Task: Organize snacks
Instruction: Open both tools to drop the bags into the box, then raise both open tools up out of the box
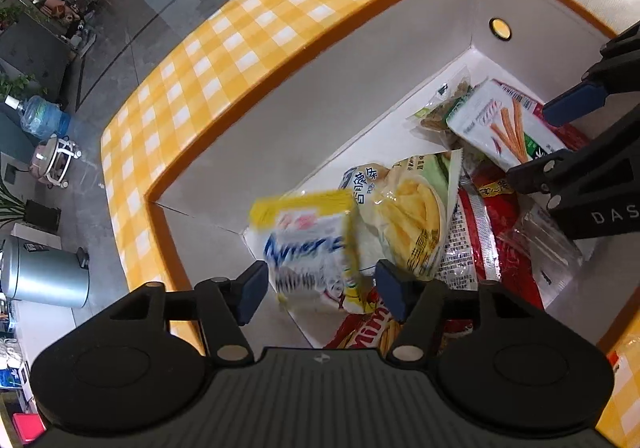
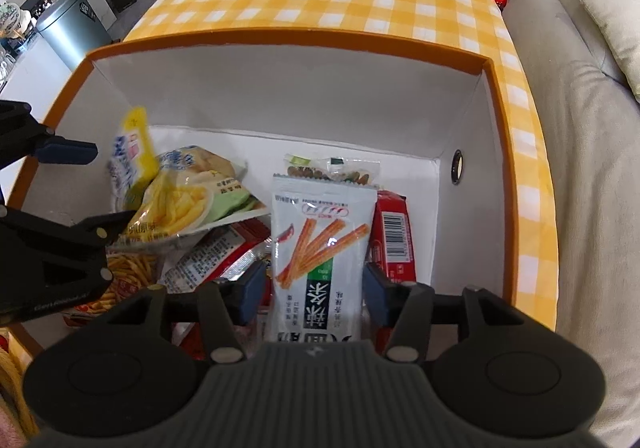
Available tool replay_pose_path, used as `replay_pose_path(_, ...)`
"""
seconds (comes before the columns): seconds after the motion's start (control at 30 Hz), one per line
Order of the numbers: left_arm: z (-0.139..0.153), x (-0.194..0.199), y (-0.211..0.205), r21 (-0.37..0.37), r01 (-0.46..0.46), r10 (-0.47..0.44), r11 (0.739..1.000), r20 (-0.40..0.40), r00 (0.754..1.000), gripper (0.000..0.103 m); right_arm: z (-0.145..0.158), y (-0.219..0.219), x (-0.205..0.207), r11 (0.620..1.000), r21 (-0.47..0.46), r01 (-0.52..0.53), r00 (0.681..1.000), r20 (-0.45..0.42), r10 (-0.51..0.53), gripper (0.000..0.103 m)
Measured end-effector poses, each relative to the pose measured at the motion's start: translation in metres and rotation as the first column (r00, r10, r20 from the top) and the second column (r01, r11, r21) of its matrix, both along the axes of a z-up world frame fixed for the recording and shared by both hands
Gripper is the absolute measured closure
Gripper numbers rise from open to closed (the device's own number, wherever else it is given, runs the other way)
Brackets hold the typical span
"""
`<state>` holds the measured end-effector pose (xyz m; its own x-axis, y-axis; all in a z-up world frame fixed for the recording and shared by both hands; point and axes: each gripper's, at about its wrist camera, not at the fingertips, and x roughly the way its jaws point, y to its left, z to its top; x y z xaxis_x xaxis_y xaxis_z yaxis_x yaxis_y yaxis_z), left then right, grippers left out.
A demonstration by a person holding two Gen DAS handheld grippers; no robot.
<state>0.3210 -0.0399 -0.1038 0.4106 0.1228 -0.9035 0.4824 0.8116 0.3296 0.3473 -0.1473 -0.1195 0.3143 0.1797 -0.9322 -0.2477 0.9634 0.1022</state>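
An orange-rimmed white box (image 1: 304, 60) (image 2: 280, 44) holds several snack packets. My left gripper (image 1: 320, 288) is open above its corner; a blurred yellow and white packet (image 1: 308, 244) (image 2: 130, 152) is loose between and just beyond the pads, over a yellow fries bag (image 1: 408, 216) (image 2: 188, 200). My right gripper (image 2: 314, 288) is open with a white spicy-stick packet (image 2: 320, 244) (image 1: 500, 120) lying between its pads on the pile. Each gripper shows in the other's view: the right gripper (image 1: 536, 144), the left gripper (image 2: 108, 184).
The box stands on a yellow checked tablecloth (image 1: 224, 60) (image 2: 320, 0). Red packets (image 1: 480, 244) (image 2: 390, 236) and a nut bag (image 2: 332, 168) lie in the box. A beige sofa (image 2: 572, 168) is at the right. A grey bin (image 1: 44, 272) stands on the floor.
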Motion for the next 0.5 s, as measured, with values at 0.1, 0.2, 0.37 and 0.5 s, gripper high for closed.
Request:
replay_pose_path(0.1,0.009,-0.005,0.002,-0.013,-0.004,0.005,1.0,0.024,1.0,0.022,0.007,0.002,-0.002,1.0,0.002,-0.007,1.0,0.008,0.007,0.041)
replay_pose_path(0.2,0.021,-0.014,0.005,-0.04,-0.014,0.016,0.999,0.045,0.999,0.022,0.016,0.004,-0.007,1.0,-0.005,-0.014,1.0,0.024,0.015,0.038)
replay_pose_path(0.37,0.045,-0.029,0.013,-0.123,-0.067,0.077,0.99,0.084,0.993,0.022,0.032,0.006,-0.019,1.0,-0.027,-0.01,0.998,0.061,0.012,0.028)
replay_pose_path(0.5,0.065,-0.044,0.019,-0.202,-0.104,0.131,0.974,0.126,0.983,0.022,0.048,0.003,-0.031,1.0,-0.021,-0.001,0.996,0.09,0.003,0.027)
